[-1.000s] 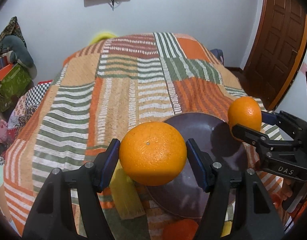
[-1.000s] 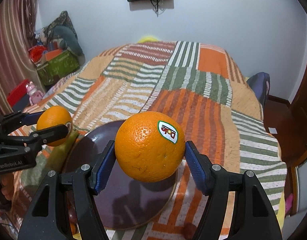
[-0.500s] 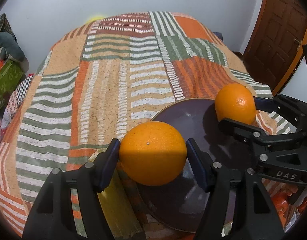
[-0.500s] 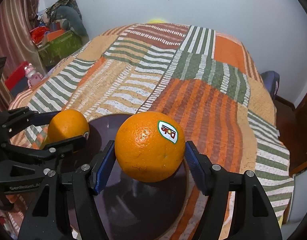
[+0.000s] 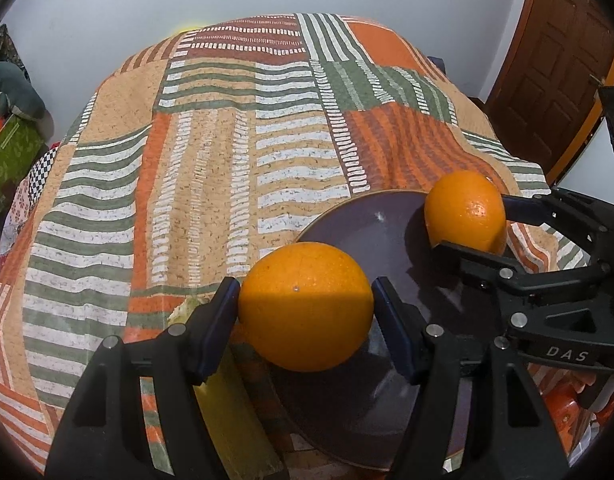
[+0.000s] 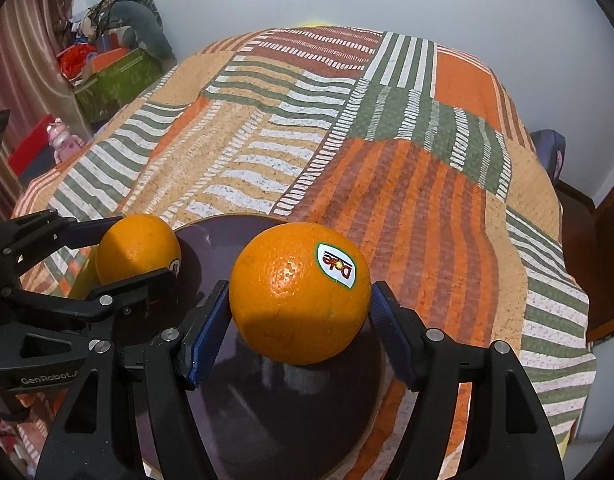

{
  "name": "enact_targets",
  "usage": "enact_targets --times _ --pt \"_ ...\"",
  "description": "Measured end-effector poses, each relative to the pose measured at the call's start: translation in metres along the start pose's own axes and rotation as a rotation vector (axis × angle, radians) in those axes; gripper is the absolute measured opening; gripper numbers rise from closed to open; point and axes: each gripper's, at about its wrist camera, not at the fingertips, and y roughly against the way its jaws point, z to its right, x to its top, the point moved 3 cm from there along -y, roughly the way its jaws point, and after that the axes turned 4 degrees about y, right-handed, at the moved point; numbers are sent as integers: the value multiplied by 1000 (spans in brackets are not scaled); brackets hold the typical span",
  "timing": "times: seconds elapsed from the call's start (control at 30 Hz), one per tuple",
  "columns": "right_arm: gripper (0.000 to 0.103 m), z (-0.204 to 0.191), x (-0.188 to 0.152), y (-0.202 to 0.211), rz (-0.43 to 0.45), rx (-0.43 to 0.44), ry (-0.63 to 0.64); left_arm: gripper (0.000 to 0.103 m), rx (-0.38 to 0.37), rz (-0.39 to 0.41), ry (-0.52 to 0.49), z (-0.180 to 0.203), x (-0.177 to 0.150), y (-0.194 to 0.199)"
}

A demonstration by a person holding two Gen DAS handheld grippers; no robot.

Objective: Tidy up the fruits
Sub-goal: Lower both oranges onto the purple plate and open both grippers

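My left gripper point(image 5: 306, 312) is shut on an orange point(image 5: 307, 306) and holds it over the left edge of a dark purple plate point(image 5: 371, 236) on the striped bedspread. My right gripper point(image 6: 300, 308) is shut on a second orange point(image 6: 295, 296) with a Dole sticker, held above the plate point(image 6: 227, 240). In the left wrist view the right gripper's orange point(image 5: 465, 210) hangs over the plate's far right rim. In the right wrist view the left gripper's orange point(image 6: 137, 250) is at the plate's left rim.
A yellow banana point(image 5: 235, 420) lies on the bedspread point(image 5: 211, 152) under my left gripper, left of the plate. More orange fruit point(image 5: 567, 412) shows at the lower right. Boxes and toys point(image 6: 115, 76) stand by the bed's left side; a wooden door point(image 5: 555, 60) is at the right.
Both grippers, each still holding its orange, have moved forward and lower over the plate. The plate looks nearer and larger in both views.
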Motion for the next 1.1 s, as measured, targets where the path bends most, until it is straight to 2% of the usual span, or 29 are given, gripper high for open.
enact_targets --times 0.1,0.17,0.23,0.33,0.43,0.73,1.1 --pt "67 0 1 -1 -9 -6 3 68 -18 -12 6 -1 -1 1" --pt "67 -1 1 -1 -14 -8 5 77 -23 -10 6 -1 -1 4" --pt "71 -1 1 0 -17 -6 2 85 17 31 -4 -1 0 11" --pt "78 1 4 6 -7 2 -11 90 36 69 -12 -2 2 23" --pt "79 -2 7 16 18 -2 0 90 18 74 2 -5 3 34" --pt "80 -7 8 66 114 -25 2 90 27 144 19 -13 -7 89" --pt "80 6 -31 126 199 -82 -63 90 56 166 28 -24 -48 149"
